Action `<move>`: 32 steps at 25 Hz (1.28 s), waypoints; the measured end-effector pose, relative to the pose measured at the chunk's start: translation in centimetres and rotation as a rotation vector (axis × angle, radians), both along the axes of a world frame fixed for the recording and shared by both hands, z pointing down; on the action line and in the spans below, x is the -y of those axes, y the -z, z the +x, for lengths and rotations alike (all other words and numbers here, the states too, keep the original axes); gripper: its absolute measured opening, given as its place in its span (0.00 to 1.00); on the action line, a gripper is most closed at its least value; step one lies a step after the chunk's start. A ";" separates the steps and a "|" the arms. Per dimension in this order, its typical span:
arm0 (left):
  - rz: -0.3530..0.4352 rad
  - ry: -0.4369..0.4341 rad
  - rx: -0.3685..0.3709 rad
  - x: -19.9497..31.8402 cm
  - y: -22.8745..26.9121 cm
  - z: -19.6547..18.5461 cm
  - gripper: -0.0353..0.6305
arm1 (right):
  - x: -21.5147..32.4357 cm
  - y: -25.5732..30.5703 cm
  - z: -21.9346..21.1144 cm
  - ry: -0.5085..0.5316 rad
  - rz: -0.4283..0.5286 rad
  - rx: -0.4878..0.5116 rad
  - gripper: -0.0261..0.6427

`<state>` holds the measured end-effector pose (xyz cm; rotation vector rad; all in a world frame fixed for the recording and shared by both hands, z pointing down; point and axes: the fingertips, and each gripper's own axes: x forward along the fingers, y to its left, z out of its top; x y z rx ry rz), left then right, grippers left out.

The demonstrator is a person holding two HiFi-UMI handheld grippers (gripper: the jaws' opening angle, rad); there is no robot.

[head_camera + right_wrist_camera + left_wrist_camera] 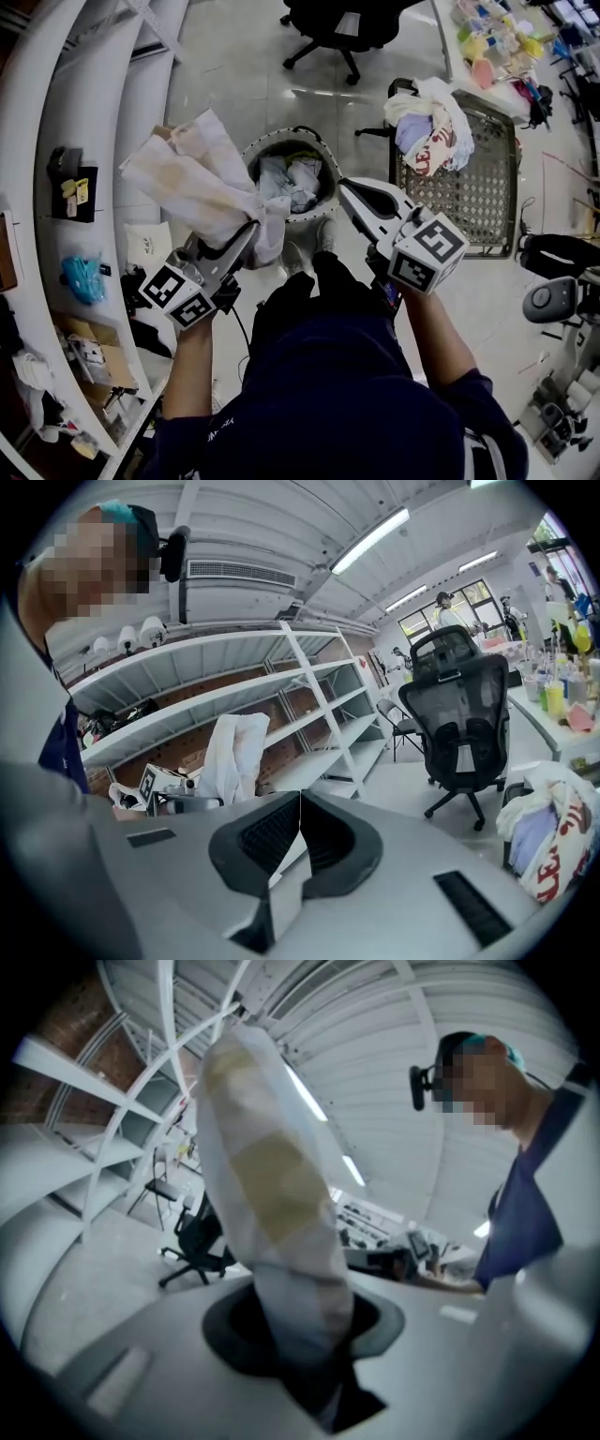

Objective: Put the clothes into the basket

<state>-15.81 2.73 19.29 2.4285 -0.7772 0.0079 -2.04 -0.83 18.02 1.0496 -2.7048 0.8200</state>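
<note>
**A:** How far along is the task?

**B:** A grey lattice basket (478,202) is seen at right, mostly bare, with clothes (429,131) heaped over its far rim. A pale garment (202,183) is pinched in the left gripper (249,230), well apart from the basket and not yet dropped in.

**A:** And room to move?

**B:** Open floor is left between them, past a round bin (302,217). The right gripper (344,187) is pressed together, empty.

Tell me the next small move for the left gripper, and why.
Probably ease the left gripper across to the round basket, so the white cloth hangs over its opening. Its jaws are clamped on the cloth, which in the head view sits just left of the rim, not above the clothes inside. The right gripper is shut, empty.
</note>
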 end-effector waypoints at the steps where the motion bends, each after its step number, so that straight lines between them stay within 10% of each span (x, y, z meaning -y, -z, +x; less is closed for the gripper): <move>1: -0.011 0.007 0.010 0.4 -0.5 0.4 0.23 | 0.6 -0.6 0.4 0.005 -0.011 0.005 0.05; 13: -0.216 0.082 0.072 4.7 -10.8 5.8 0.23 | 6.1 -12.1 5.7 0.053 -0.153 0.016 0.05; 32: -0.512 -0.063 0.190 6.9 -37.2 7.0 0.23 | 7.5 -29.2 5.6 -0.050 -0.302 -0.046 0.05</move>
